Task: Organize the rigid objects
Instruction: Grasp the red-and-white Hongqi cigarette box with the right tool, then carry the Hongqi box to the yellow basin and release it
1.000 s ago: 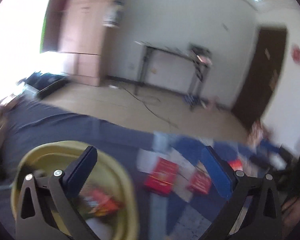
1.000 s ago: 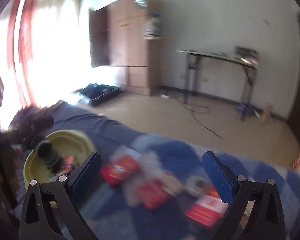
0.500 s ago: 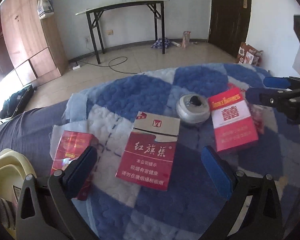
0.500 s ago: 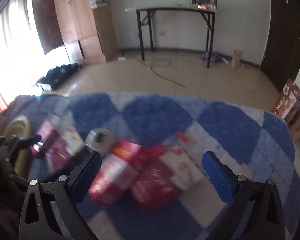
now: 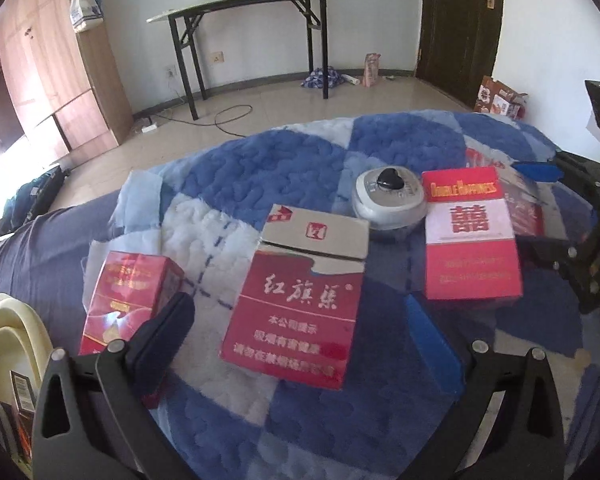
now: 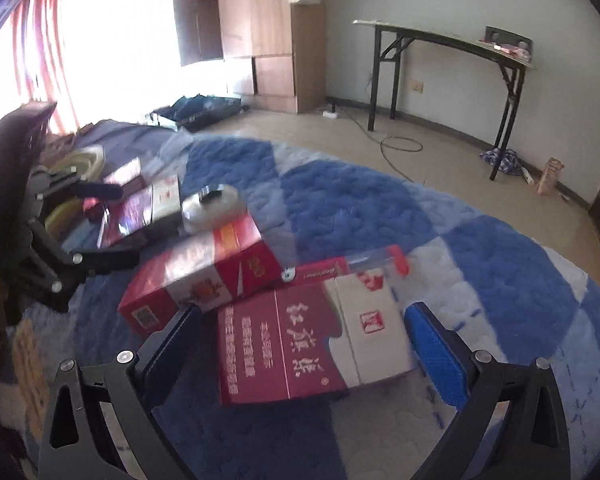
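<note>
Several red cigarette cartons lie on a blue and white quilt [image 5: 284,168]. In the left wrist view my left gripper [image 5: 300,336] is open, its fingers either side of a red and grey carton [image 5: 300,292]. A smaller red pack [image 5: 128,292] lies to its left, a red and white carton [image 5: 470,236] to its right, and a round silver dish [image 5: 388,204] behind. In the right wrist view my right gripper [image 6: 300,340] is open around a maroon and white carton [image 6: 312,340]. A red carton [image 6: 204,276] lies tilted beside it.
A yellow basin [image 5: 8,344] holding small items sits at the quilt's left edge, also in the right wrist view [image 6: 80,160]. A black-legged table [image 5: 252,32], a wooden wardrobe [image 5: 48,64] and a dark door [image 5: 460,24] stand across the tiled floor.
Both grippers have swung from the basin side to the cartons on the quilt and come down closer. Each now straddles a carton. Both stay open.
</note>
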